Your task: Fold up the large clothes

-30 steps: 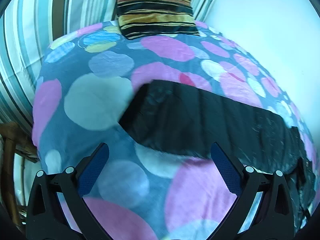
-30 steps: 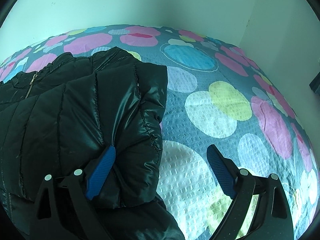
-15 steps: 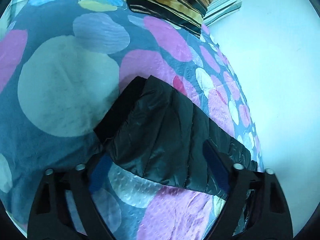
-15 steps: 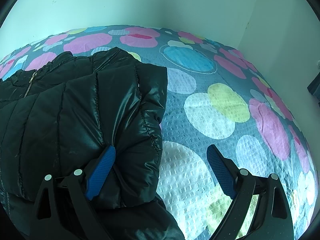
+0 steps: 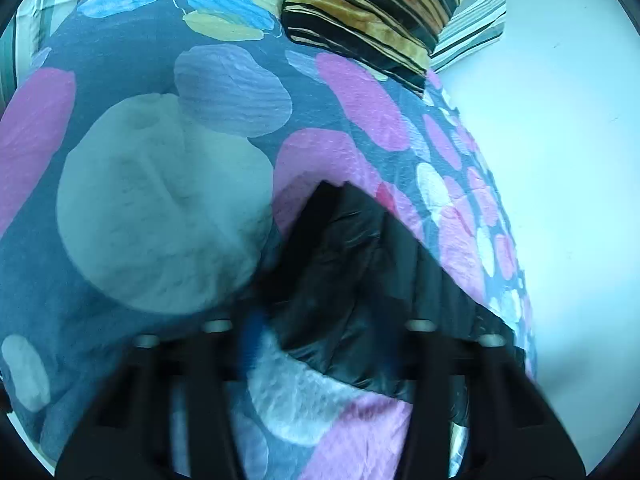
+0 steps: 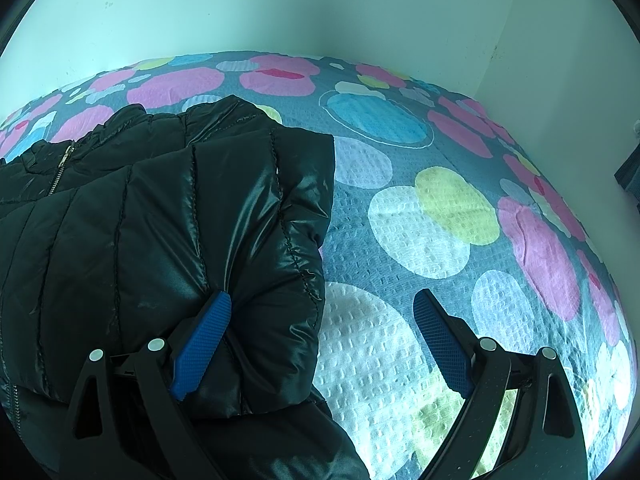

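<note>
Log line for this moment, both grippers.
left gripper: blurred, over jacket sleeve | right gripper: open, one finger on black jacket | bedspread: jacket partly folded

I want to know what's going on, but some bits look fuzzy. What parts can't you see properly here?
- Left gripper, left wrist view: motion blur smears its fingers, so open or shut on the jacket sleeve is unclear.
- Black puffer jacket, right wrist view: cut off by the left and bottom edges.
- Striped cushion, left wrist view: top cut off by the edge.
</note>
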The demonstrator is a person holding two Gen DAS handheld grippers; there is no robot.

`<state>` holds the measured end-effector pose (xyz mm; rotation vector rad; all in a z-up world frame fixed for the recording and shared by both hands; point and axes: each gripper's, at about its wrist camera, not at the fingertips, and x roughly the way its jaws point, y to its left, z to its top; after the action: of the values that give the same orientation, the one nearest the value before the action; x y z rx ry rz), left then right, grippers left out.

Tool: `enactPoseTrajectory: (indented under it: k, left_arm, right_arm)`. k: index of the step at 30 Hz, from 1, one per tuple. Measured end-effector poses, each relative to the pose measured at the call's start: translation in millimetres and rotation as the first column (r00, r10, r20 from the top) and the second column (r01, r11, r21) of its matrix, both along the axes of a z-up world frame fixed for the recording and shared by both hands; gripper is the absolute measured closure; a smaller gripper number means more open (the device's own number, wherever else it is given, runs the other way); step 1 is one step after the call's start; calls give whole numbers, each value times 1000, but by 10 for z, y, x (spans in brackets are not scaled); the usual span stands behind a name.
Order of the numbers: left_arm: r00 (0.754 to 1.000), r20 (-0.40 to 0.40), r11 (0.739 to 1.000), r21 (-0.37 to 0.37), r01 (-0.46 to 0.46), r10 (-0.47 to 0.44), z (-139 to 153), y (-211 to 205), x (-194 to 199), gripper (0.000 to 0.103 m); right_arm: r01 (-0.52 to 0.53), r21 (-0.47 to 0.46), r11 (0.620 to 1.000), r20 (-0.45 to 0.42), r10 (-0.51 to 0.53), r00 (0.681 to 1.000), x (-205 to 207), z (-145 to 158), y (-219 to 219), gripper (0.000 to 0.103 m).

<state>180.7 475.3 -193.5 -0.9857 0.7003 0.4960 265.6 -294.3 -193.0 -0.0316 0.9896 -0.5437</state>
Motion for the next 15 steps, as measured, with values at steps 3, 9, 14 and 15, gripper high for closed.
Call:
enactPoseTrajectory:
  k: [3, 9, 14, 15]
  left_arm:
    - [1000, -9, 999, 32, 8, -8, 24, -5, 25, 94]
    - [998, 1, 974, 222, 55, -56, 523, -308, 74, 96]
    - [973, 58, 918, 348, 191, -224, 1027, -978, 356, 96]
    - [964, 63, 903, 369, 220, -260, 1099, -1140, 433, 96]
  right_arm:
    - [0, 0, 1000, 0, 0, 1000, 3, 3, -4, 12]
    - [0, 0, 1000, 1, 0, 1000, -1, 2, -4, 12]
    - [0, 3, 1000, 2, 0, 1000, -1, 2, 0, 12]
    - [0, 3, 1000, 3, 0, 1000, -1, 2, 0, 12]
